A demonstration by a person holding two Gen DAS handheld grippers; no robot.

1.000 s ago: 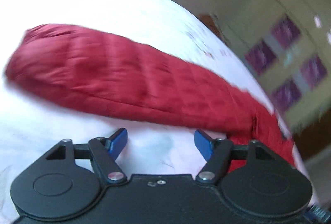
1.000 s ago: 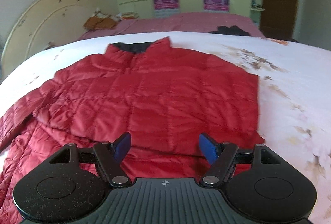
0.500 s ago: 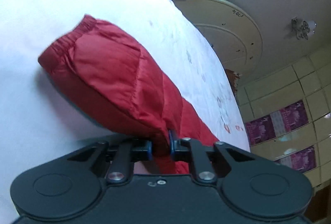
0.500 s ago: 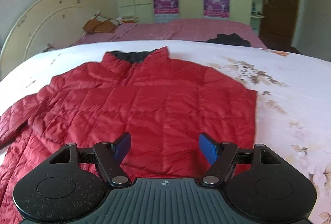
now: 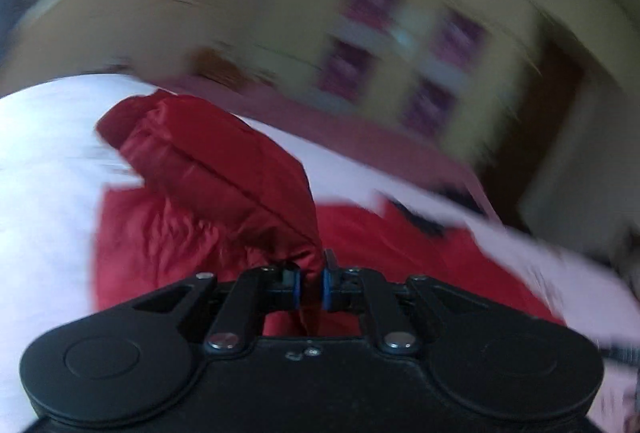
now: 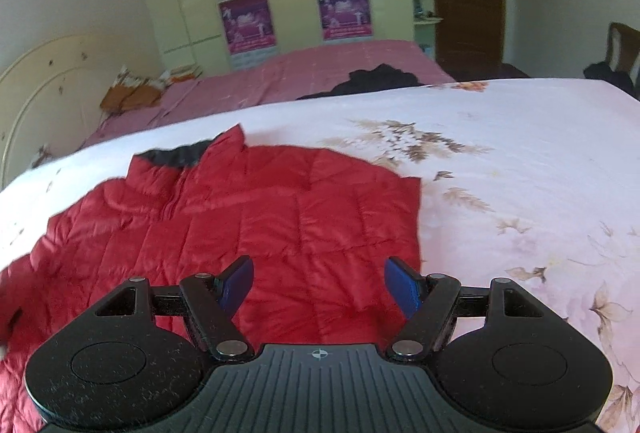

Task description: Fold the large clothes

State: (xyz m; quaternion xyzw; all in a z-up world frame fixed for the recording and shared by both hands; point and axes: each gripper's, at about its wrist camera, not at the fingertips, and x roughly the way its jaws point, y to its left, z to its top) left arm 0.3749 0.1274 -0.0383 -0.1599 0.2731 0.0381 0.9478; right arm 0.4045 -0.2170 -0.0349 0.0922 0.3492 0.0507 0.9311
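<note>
Your left gripper (image 5: pixel 311 289) and right gripper (image 6: pixel 319 283) were matte black, with blue pads and silver pivot screws.

We see our left gripper (image 5: pixel 311 283) at the bottom of a blurred left wrist view, its blue pads (image 5: pixel 295 287) pressed together on a fold of the red jacket sleeve (image 5: pixel 224 173). The sleeve rises from the pinch and stretches up and to the left, its cuff end lifted over the white bedsheet (image 5: pixel 44 161). Below it lies the body of the red quilted jacket (image 5: pixel 400 245), spread on the sheet, with a dark collar (image 5: pixel 420 219) showing to the right. Behind, smeared by blur, stand a cream headboard (image 5: pixel 100 13), pale cupboard doors with purple posters (image 5: pixel 400 45), and a dark doorway (image 5: pixel 536 137).
</note>
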